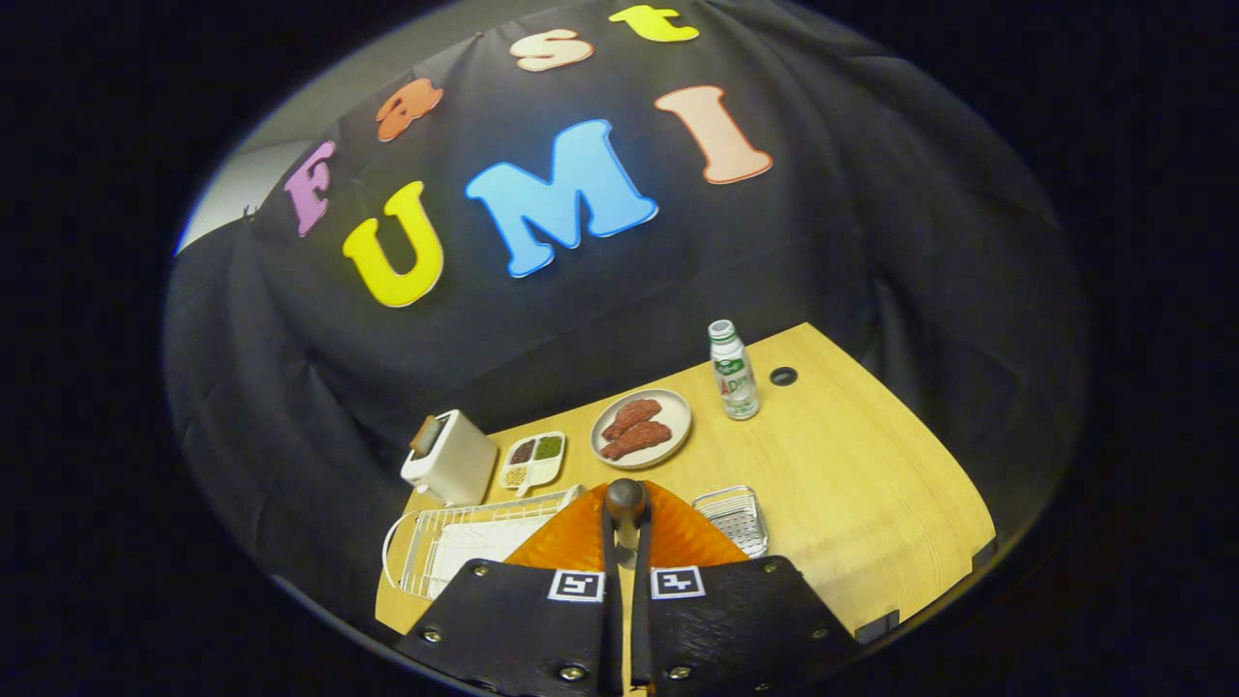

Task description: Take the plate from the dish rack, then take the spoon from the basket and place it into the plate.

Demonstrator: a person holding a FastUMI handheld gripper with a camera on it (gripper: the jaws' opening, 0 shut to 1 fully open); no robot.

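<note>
Holding a spoon (pixel 625 499) with the gripper (pixel 625 542), fingers drawn nearly together and clamped on the handle, dark bowl end poking up just past the fingertips. Hanging directly above an orange plate (pixel 678 537) that lies flat on the wooden surface (pixel 852 474). Flanking the plate: white dish rack (pixel 455 542) touching or just beside one edge, small wire basket (pixel 736 518) just beside the other. Beyond the plate: a dish of meat (pixel 641 426), a divided snack tray (pixel 533 459), a toaster (pixel 448 458) and a bottle (pixel 734 371). Judged to be the placing step, plate already out of the rack. Best done by lowering straight over the plate's middle, tilting the spoon close to flat before letting go, and opening only once near the plate, to avoid a bounce over the rim toward the basket.
</note>
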